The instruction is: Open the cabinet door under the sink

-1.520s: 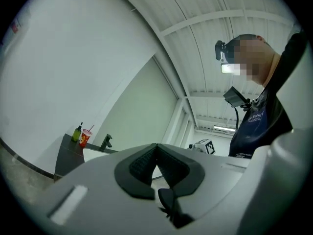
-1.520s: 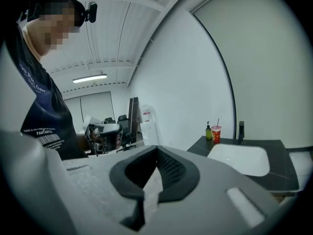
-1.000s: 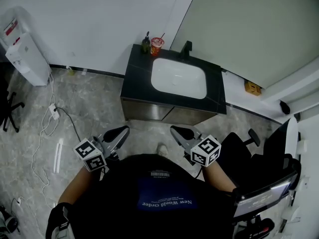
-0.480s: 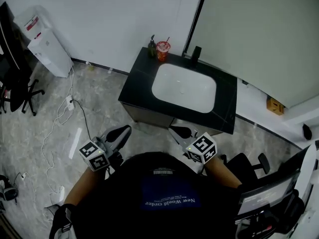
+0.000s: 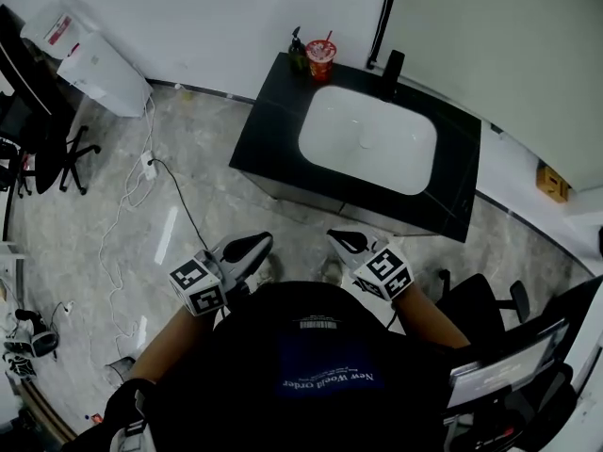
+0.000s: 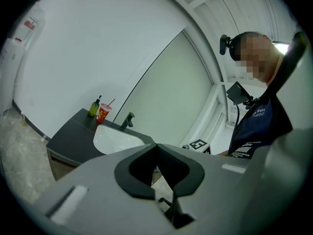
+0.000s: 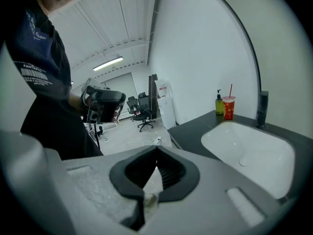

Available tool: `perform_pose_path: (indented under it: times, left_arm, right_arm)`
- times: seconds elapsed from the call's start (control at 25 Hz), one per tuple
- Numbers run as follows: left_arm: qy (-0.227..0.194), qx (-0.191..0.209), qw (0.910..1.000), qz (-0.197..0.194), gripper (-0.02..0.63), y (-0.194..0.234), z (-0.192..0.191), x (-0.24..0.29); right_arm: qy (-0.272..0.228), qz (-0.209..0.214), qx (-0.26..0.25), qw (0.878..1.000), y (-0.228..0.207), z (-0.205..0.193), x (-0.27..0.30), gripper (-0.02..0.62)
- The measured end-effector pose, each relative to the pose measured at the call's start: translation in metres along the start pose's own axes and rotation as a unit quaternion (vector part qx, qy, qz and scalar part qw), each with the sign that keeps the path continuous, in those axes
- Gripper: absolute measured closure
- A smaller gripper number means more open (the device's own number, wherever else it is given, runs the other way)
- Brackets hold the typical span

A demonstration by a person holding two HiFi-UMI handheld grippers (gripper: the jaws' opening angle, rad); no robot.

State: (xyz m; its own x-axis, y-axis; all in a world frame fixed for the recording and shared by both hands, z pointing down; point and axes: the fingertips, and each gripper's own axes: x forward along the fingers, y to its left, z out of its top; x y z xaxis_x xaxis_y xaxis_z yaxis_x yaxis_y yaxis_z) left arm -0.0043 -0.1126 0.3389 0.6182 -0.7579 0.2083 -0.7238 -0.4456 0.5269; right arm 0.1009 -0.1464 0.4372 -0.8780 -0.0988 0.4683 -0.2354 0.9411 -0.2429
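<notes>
Cabinet door (image 5: 311, 199) (shut) lies beyond left fingers (image 5: 250, 247) and right fingers (image 5: 345, 242), apart.

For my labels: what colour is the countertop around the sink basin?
The countertop is black, the basin white; head view shows it best.

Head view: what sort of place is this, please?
Probably an office wash corner: a white sink in a black counter, an office chair nearby, and what looks like a water dispenser.

Black countertop (image 5: 268, 111), white sink basin (image 5: 367, 139), red cup (image 5: 321, 61), grey marbled floor (image 5: 188, 177).
</notes>
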Motion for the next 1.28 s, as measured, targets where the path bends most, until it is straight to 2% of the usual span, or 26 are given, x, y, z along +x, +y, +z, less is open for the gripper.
perform_pose_path:
  times: [0.28,0.44,0.64,1.0,1.12,1.28]
  left_arm:
    - [0.028,-0.033,0.9984,-0.036,0.604,0.044,-0.022,-0.004]
    - [0.054,-0.027,0.9974,-0.039,0.604,0.076,-0.049,-0.001]
    - [0.055,-0.04,0.9971,-0.034,0.604,0.105,-0.078,0.006]
    - [0.055,-0.074,0.9953,-0.031,0.604,0.136,-0.128,0.012]
    - [0.067,-0.071,0.9948,-0.03,0.604,0.145,-0.145,0.016]
    - [0.074,-0.084,0.9932,-0.033,0.604,0.151,-0.162,0.023]
  right_arm:
    - [0.052,-0.033,0.0,0.998,-0.001,-0.034,0.061,0.594]
    - [0.074,-0.064,-0.012,0.995,-0.02,-0.056,0.085,0.594]
    - [0.095,-0.081,-0.029,0.992,-0.041,-0.083,0.11,0.592]
    - [0.107,-0.086,-0.04,0.99,-0.055,-0.116,0.143,0.583]
    - [0.107,-0.103,-0.066,0.987,-0.063,-0.12,0.151,0.58]
    - [0.13,-0.144,-0.118,0.974,-0.082,-0.137,0.158,0.563]
